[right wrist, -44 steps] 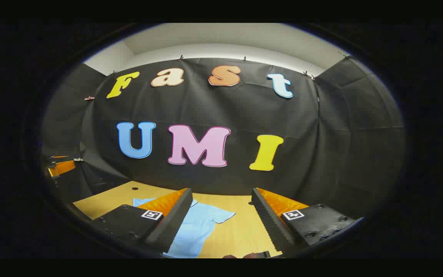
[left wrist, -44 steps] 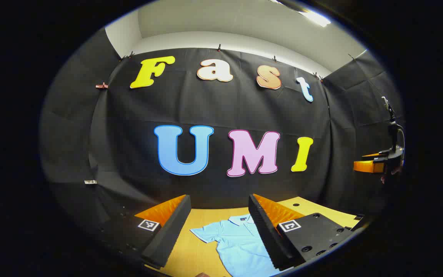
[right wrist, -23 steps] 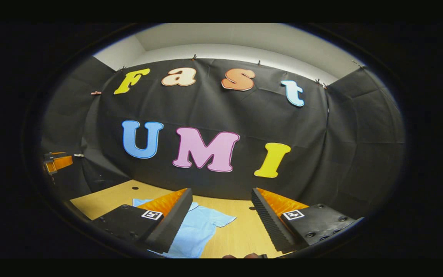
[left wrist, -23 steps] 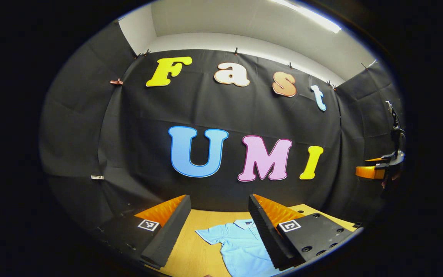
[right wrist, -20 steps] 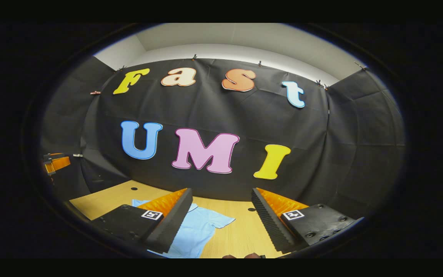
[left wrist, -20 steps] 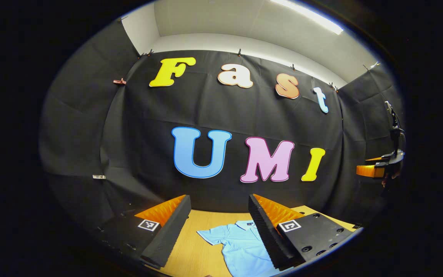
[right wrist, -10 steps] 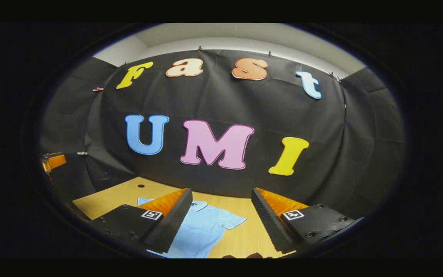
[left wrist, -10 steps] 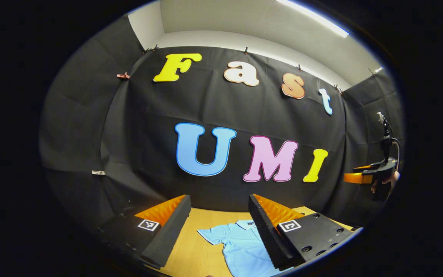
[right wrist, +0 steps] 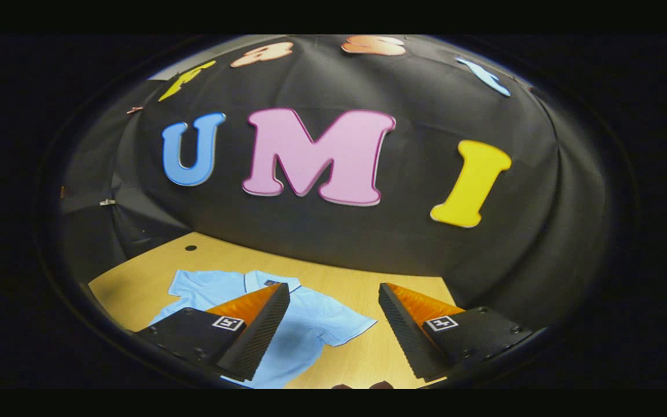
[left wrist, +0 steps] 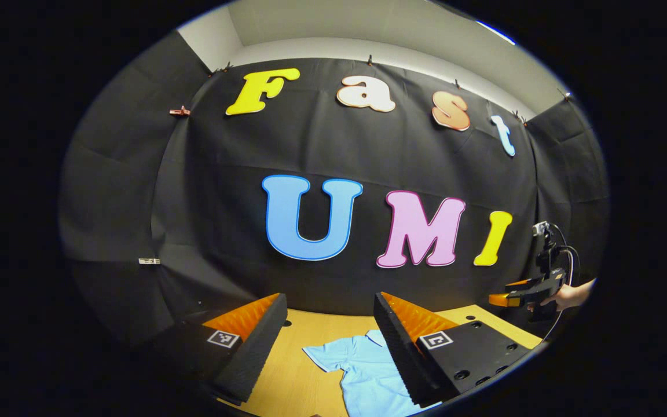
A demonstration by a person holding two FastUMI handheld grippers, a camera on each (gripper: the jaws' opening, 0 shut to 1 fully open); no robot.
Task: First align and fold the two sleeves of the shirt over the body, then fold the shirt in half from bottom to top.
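Note:
A light blue short-sleeved shirt (right wrist: pixel 304 324) lies flat on the wooden table (right wrist: pixel 136 281), collar towards the booth wall, both sleeves spread out. In the right gripper view my right gripper (right wrist: pixel 333 315) hovers open above the shirt's right sleeve (right wrist: pixel 345 327), holding nothing. In the left gripper view my left gripper (left wrist: pixel 327 336) is open and empty above the shirt (left wrist: pixel 368 376), near its left sleeve (left wrist: pixel 325 354). The right gripper (left wrist: pixel 510 299) also appears there at the far right, held by a hand (left wrist: pixel 571 294). My own fingers hide parts of the shirt.
The black cloth wall stands close behind the table's far edge. Small round holes (right wrist: pixel 190 248) mark the tabletop near the back. Bare wood lies on both sides of the shirt.
The right gripper has come down and forward, tilting towards the table, so more of the shirt shows. The left gripper has barely shifted. Both stay open.

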